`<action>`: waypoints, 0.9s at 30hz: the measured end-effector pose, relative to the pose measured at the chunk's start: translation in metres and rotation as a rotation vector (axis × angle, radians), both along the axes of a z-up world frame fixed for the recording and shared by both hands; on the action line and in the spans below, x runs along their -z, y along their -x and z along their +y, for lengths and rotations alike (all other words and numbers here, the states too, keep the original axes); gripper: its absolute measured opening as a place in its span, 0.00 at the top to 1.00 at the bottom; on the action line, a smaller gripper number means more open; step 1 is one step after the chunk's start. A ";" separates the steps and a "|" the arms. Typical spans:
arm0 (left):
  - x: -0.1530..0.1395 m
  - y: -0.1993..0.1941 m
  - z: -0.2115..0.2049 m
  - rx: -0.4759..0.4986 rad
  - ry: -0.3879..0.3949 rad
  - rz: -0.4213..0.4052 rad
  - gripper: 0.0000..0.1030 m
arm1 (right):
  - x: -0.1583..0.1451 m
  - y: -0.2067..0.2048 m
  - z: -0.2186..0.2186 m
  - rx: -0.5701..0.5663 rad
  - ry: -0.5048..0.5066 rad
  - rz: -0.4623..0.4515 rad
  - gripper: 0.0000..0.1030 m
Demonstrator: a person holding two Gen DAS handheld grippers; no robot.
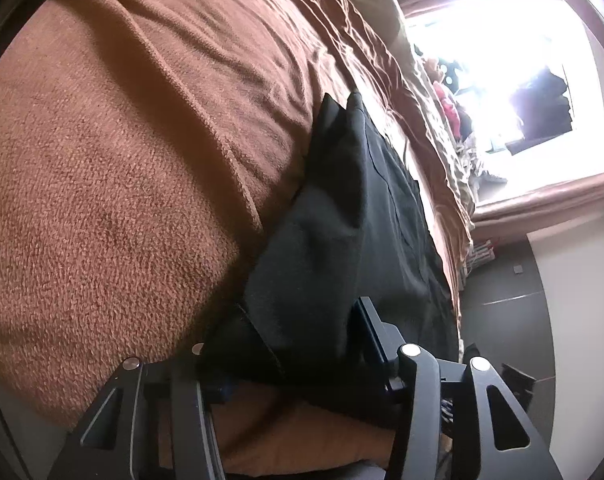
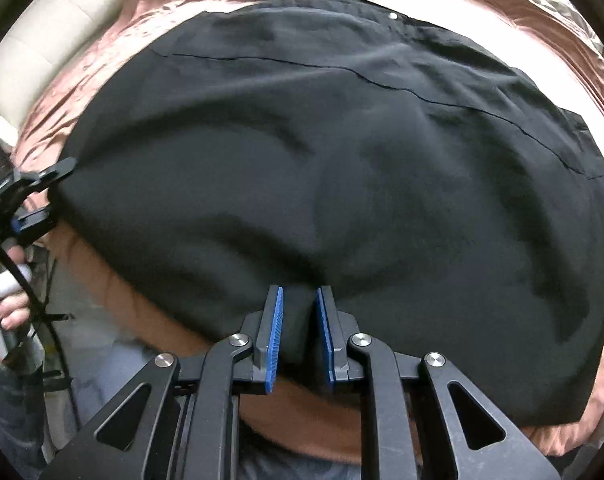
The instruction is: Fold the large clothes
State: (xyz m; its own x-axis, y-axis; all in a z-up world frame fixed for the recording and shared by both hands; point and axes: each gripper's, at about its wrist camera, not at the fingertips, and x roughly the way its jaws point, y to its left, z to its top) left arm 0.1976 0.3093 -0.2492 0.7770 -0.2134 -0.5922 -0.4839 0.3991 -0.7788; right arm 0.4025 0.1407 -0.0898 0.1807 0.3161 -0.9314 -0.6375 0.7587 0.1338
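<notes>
A large black garment (image 2: 341,160) lies spread over a brown blanket (image 2: 114,288) on a bed. My right gripper (image 2: 298,300) holds a fold of its near edge between its blue-padded jaws. My left gripper (image 2: 48,196) shows at the left edge of the right wrist view, its jaws around the garment's left corner. In the left wrist view the black garment (image 1: 341,216) runs between the fingers (image 1: 367,320) of my left gripper (image 1: 294,332); the left finger is hidden under the cloth.
The brown blanket (image 1: 122,160) fills the left of the left wrist view. A bright window (image 1: 501,60) and grey floor (image 1: 509,280) lie to the right. A cream padded headboard (image 2: 54,28) stands at upper left. A hand (image 2: 6,304) holds the left gripper's handle.
</notes>
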 end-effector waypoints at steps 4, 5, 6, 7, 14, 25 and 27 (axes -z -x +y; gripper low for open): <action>0.002 0.002 -0.001 -0.023 0.017 -0.004 0.50 | 0.008 -0.023 0.014 0.034 0.003 -0.021 0.88; 0.003 0.003 -0.001 -0.031 0.023 -0.004 0.50 | 0.010 -0.031 0.018 0.049 0.000 -0.033 0.88; 0.003 0.003 0.000 -0.040 0.031 -0.005 0.50 | 0.011 -0.038 0.021 0.060 -0.004 -0.039 0.88; 0.004 0.003 -0.001 -0.048 0.035 -0.006 0.50 | 0.012 -0.045 0.024 0.075 -0.010 -0.042 0.88; 0.002 -0.002 -0.006 -0.064 0.067 -0.020 0.80 | 0.024 -0.086 0.042 0.132 -0.035 -0.059 0.88; -0.081 -0.018 -0.026 0.037 -0.006 -0.190 0.86 | -0.006 -0.072 0.006 0.105 -0.212 0.013 0.88; -0.100 -0.028 -0.036 0.067 -0.033 -0.226 0.87 | -0.007 -0.060 0.002 0.072 -0.215 0.027 0.88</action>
